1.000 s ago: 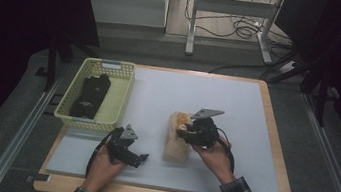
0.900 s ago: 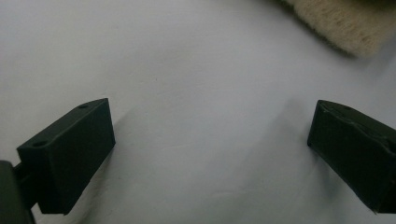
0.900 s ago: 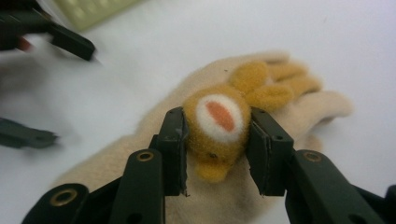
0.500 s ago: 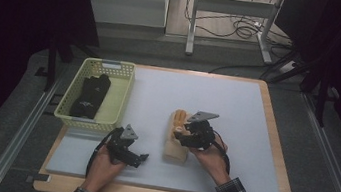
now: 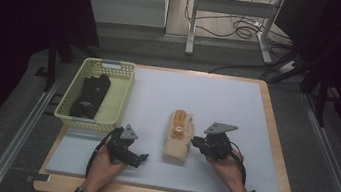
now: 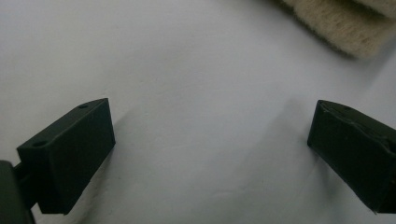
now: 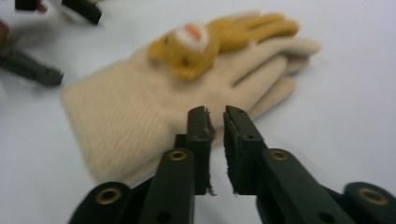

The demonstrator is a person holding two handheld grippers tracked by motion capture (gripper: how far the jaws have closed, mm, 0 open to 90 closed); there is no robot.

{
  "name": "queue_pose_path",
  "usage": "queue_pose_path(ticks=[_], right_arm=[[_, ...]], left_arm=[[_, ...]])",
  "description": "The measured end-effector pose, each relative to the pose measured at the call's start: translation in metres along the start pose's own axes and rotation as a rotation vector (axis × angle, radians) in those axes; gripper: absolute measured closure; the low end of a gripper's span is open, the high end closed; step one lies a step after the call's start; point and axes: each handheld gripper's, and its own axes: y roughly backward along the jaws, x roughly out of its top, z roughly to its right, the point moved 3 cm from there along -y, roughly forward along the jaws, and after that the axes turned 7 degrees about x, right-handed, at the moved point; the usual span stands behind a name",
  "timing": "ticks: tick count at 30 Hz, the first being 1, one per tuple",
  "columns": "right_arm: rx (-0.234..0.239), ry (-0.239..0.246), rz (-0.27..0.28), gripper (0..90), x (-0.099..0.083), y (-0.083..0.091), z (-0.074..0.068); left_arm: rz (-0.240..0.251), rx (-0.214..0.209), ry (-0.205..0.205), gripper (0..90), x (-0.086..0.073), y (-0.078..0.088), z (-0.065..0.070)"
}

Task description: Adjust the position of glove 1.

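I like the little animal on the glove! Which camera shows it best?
The right gripper view: the yellow animal face sits close and large on the cream glove. The high view shows it as a tiny orange patch. The left gripper view shows just a corner of the glove's fuzzy cuff, no animal.

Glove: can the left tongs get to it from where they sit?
Probably yes. The left tongs stand open just left of the glove, with bare mat between them; the right tongs sit on its far side.
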Motion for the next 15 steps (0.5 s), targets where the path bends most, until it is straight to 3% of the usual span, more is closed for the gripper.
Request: queue_pose_path(ticks=[6, 15], right_arm=[[0.051, 0.004, -0.03, 86.1, -0.015, -0.01, -0.008], [0.064, 0.033, -0.041, 86.6, -0.021, -0.024, -0.015]], left_arm=[[0.0, 0.0, -0.001, 0.8, 0.0, 0.0, 0.0], [0.0, 0.0, 0.0, 0.8, 0.0, 0.0, 0.0]])
